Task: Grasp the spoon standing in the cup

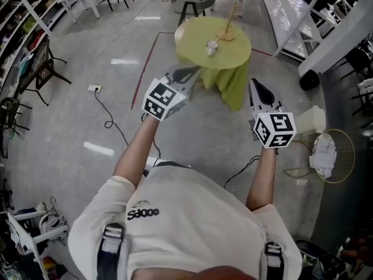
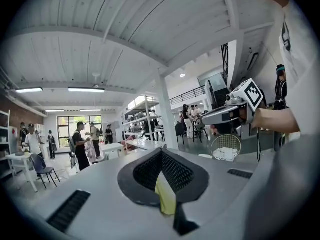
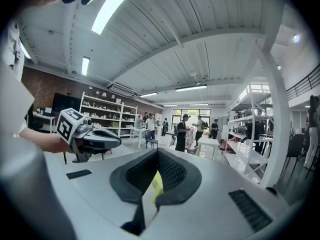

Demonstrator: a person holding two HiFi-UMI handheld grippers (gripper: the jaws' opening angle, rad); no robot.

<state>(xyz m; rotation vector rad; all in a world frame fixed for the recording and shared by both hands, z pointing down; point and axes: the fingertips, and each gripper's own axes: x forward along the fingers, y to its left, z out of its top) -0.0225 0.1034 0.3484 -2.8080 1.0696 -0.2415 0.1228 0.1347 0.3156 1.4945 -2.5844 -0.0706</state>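
In the head view a small pale cup (image 1: 211, 48) stands on a round table with a yellow-green cloth (image 1: 233, 60), far ahead of both grippers. The spoon in it is too small to make out. My left gripper (image 1: 187, 73) is held out in the air short of the table's near edge, jaws shut and empty. My right gripper (image 1: 256, 86) hangs to the right of the table, its jaws also shut with nothing in them. In the left gripper view the pads (image 2: 161, 154) meet; the right gripper (image 2: 220, 115) shows alongside. The right gripper view shows closed jaws (image 3: 157, 153) and the left gripper (image 3: 100, 139).
A wooden stand (image 1: 227, 35) sits on the table behind the cup. A wire basket (image 1: 329, 155) with white cloth lies on the floor at right. A cable and power strip (image 1: 94, 88) run over the floor at left. Chairs, shelves and several people stand farther off.
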